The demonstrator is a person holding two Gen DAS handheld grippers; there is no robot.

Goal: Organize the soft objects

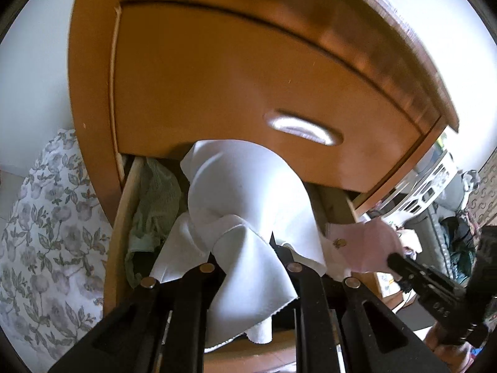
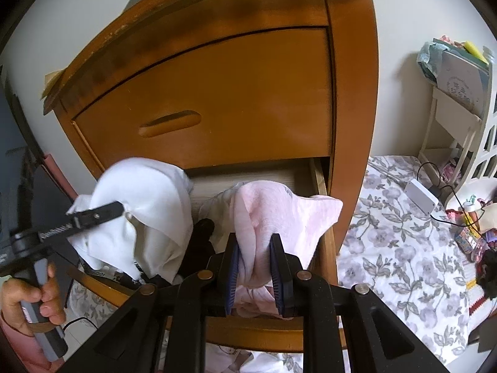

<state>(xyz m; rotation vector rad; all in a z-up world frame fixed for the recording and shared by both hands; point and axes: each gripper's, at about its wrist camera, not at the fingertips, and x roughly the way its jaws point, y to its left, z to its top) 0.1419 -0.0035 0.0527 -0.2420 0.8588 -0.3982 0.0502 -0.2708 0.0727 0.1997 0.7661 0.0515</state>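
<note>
Wooden dresser [image 2: 217,93]; writing on left gripper [image 2: 122,209] unreadable.

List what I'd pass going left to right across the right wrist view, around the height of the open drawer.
Person's hand → left gripper shut on the white cloth → right gripper clamping the pink cloth → floral bedding → white box with cable.

wooden dresser [image 2: 217,87], floral bedspread [image 2: 403,233], pale wall [image 2: 397,25]
</note>
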